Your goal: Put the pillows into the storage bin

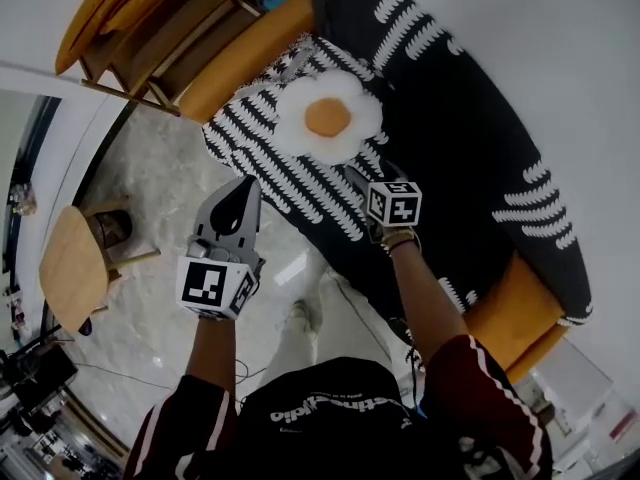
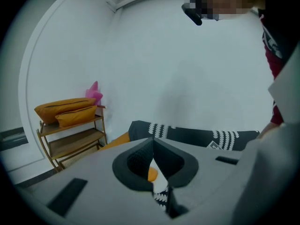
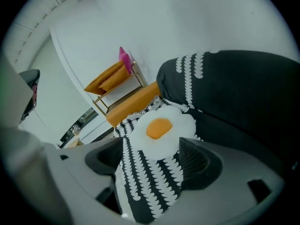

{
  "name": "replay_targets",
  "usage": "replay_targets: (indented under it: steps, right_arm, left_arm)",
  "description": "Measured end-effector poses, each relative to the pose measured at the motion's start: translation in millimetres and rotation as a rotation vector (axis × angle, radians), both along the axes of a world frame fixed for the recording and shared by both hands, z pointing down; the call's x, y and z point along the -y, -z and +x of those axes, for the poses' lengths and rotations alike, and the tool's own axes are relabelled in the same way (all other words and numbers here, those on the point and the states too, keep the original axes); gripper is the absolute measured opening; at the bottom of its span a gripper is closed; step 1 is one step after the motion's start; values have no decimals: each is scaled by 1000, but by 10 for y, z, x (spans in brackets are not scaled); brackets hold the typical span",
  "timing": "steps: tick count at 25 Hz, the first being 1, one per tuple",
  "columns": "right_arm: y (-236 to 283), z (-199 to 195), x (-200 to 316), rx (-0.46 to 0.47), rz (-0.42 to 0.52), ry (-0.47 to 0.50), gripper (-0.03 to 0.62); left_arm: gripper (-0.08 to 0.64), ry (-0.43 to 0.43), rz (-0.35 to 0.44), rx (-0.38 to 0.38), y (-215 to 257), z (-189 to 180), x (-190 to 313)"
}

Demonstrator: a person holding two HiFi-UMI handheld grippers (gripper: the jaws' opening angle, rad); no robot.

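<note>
A fried-egg-shaped pillow [image 1: 328, 116] [image 3: 161, 129] lies on top of a black-and-white patterned pillow [image 1: 290, 188] [image 3: 150, 182] at the front of the sofa seat. My right gripper [image 1: 358, 180] [image 3: 151, 149] hovers over the patterned pillow's right edge. Its jaws stand wide open, with the pillow showing between them and the pads not pressing on it. My left gripper [image 1: 240, 200] [image 2: 152, 142] is held over the floor just left of the pillows, shut and empty. A sliver of the egg pillow shows past its tips. No storage bin shows in any view.
The orange sofa [image 1: 505, 323] carries a black throw with white marks [image 1: 470, 148]. A wooden shelf with orange cushions [image 1: 150, 18] [image 2: 70, 112] [image 3: 112, 78] stands at its left end. A small round wooden table [image 1: 75, 263] sits on the marble floor [image 1: 170, 178] at the left.
</note>
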State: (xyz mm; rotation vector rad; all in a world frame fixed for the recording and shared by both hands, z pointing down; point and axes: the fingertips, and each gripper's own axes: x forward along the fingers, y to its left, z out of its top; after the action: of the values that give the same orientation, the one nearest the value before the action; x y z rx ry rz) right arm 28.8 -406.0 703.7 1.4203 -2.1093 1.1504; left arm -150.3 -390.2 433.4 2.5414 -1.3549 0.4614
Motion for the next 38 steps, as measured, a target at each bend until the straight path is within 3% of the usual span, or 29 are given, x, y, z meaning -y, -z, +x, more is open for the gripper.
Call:
replay_targets:
  steps: [6, 16, 24, 27, 33, 38]
  right_arm:
    - [-618, -85, 264, 42, -68, -11, 368]
    - [-1600, -239, 444, 162, -179, -63, 370]
    - [-1671, -325, 675, 227, -184, -84, 367]
    - [-1676, -299, 664, 197, -191, -77, 322]
    - [-1488, -352, 728, 100, -133, -19, 123]
    - [-1095, -460, 756, 64, -80, 15, 84]
  left_arm:
    - [5, -11, -35, 18, -283, 118, 194]
    - [5, 44, -155, 82, -988, -43, 0]
    - [5, 61, -177, 92, -1063, -63, -78]
    - [5, 70, -183, 95, -1046, -100, -98]
    - [5, 77, -165, 91, -995, -267, -99]
    - [5, 69, -140, 76, -735, -346, -117]
